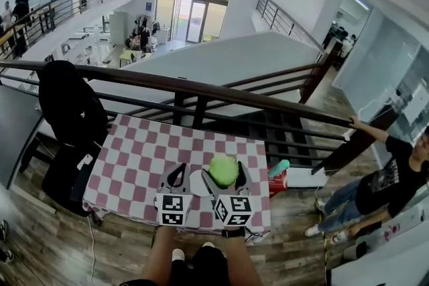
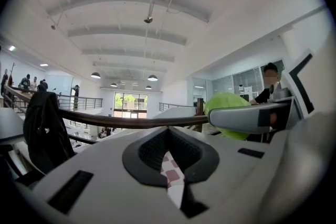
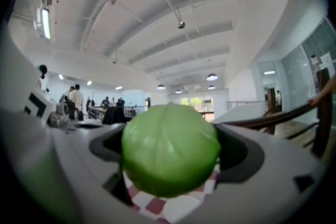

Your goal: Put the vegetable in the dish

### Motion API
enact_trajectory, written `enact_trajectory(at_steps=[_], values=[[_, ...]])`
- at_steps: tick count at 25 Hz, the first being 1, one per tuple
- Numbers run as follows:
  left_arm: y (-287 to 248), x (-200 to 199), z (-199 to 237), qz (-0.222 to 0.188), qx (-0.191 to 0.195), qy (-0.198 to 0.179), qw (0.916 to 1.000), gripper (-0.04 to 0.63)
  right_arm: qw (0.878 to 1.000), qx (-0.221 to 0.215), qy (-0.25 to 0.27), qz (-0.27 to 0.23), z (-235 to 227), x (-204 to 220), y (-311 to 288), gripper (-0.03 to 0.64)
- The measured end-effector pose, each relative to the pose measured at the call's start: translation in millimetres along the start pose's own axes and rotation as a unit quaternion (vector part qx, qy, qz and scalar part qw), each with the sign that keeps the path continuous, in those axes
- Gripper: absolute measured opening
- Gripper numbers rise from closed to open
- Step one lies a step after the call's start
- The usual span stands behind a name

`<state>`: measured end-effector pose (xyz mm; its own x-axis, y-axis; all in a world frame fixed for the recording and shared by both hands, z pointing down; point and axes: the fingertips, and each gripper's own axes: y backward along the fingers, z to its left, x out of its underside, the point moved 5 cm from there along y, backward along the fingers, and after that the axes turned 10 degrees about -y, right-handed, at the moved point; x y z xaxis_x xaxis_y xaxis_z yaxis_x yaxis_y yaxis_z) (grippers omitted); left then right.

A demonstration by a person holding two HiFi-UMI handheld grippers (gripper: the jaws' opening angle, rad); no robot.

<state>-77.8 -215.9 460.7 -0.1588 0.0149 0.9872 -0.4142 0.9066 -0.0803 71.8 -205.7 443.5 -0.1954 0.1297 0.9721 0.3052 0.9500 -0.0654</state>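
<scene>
Now, side by side, right tongs (image 1: 224, 174) pinch the green vegetable (image 3: 170, 149); left tongs (image 1: 177, 174) seem pressed together.

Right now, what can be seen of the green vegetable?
The vegetable is a round, pale-green head like a small cabbage. It is smooth with faint leaf veins and looks whole. The right tongs are shut on its two sides, holding it over the red-and-white checkered cloth near the table's front edge. Whether its underside touches the cloth cannot be told.
</scene>
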Motion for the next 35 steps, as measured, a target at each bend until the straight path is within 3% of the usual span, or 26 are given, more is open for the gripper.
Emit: enact_trajectory(at_steps=[12, 17, 22, 25, 27, 28, 29, 31, 35], values=[[-53.3, 85.6, 3.1, 0.061, 0.019, 0.043, 0.997, 0.018, 0.995, 0.026, -0.044, 0.091, -53.7, 103.6, -52.0, 0.526], [-62.1, 139.0, 2.5, 0.117, 0.025, 0.063, 0.9908, 0.018, 0.985, 0.048, -0.06, 0.153, -68.2, 169.6, -63.5, 0.526], [-82.5, 171.1, 1.0, 0.136, 0.03, 0.063, 0.9882, 0.018, 0.979, 0.058, -0.066, 0.182, -84.5, 215.5, -85.0, 0.525], [-76.7, 193.6, -3.8, 0.167, 0.031, 0.076, 0.9826, 0.018, 0.974, 0.057, -0.062, 0.212, -83.8, 242.5, -85.1, 0.52], [-74.4, 208.8, -6.1, 0.186, 0.028, 0.088, 0.9782, 0.018, 0.971, 0.061, -0.045, 0.225, -83.7, 261.6, -84.9, 0.484], [-74.5, 216.5, -6.1, 0.193, 0.027, 0.092, 0.9765, 0.018, 0.973, 0.067, -0.034, 0.22, -83.5, 268.6, -85.5, 0.356], [-74.6, 223.6, -5.9, 0.2, 0.025, 0.095, 0.9749, 0.018, 0.975, 0.072, -0.019, 0.21, -82.2, 272.1, -86.9, 0.175], [-76.1, 234.7, -4.5, 0.209, 0.022, 0.099, 0.9727, 0.018, 0.978, 0.067, 0.018, 0.195, -76.0, 273.8, -95.4, 0.087], [-76.0, 251.2, -4.6, 0.229, 0.019, 0.106, 0.9675, 0.018, 0.979, 0.038, 0.069, 0.188, -68.7, 276.4, -113.0, 0.081]])
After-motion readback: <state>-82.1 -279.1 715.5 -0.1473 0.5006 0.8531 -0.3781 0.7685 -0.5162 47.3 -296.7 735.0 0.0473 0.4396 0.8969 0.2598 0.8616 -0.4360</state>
